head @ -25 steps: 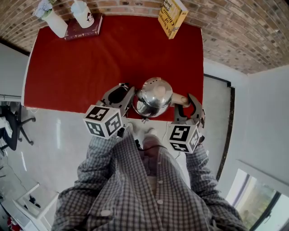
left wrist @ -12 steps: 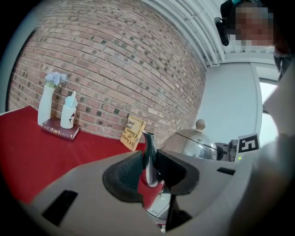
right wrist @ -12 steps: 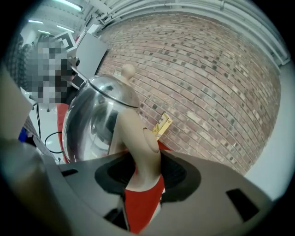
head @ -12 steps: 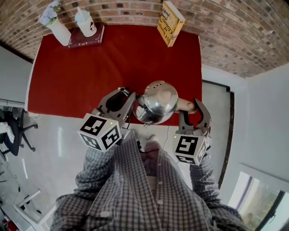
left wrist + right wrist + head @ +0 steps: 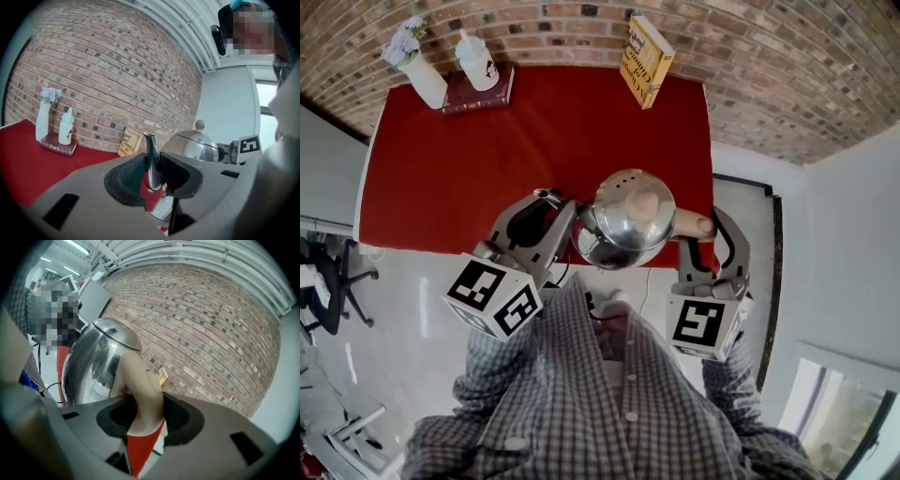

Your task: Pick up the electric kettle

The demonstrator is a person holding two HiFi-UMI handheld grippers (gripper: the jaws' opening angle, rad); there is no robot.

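A shiny steel electric kettle (image 5: 628,217) with a beige knob and beige handle (image 5: 689,223) hangs in the air over the near edge of the red table (image 5: 469,159). My left gripper (image 5: 567,211) is shut on the kettle's thin steel spout (image 5: 151,159), which stands upright between the dark pads of the left gripper (image 5: 152,176). My right gripper (image 5: 698,230) is shut on the handle (image 5: 143,390), and the right gripper (image 5: 143,416) has its pads pressing both sides. The kettle body (image 5: 96,357) fills the left of the right gripper view.
A yellow book (image 5: 644,49) leans on the brick wall at the table's far edge. At the far left stand a white vase with flowers (image 5: 422,70) and a white bottle (image 5: 476,58) on a dark red book (image 5: 478,89). An office chair (image 5: 328,281) stands on the floor to the left.
Both grippers have risen with the kettle held between them. In the head view the kettle now looks larger and nearer, and the marker cubes have spread outward.
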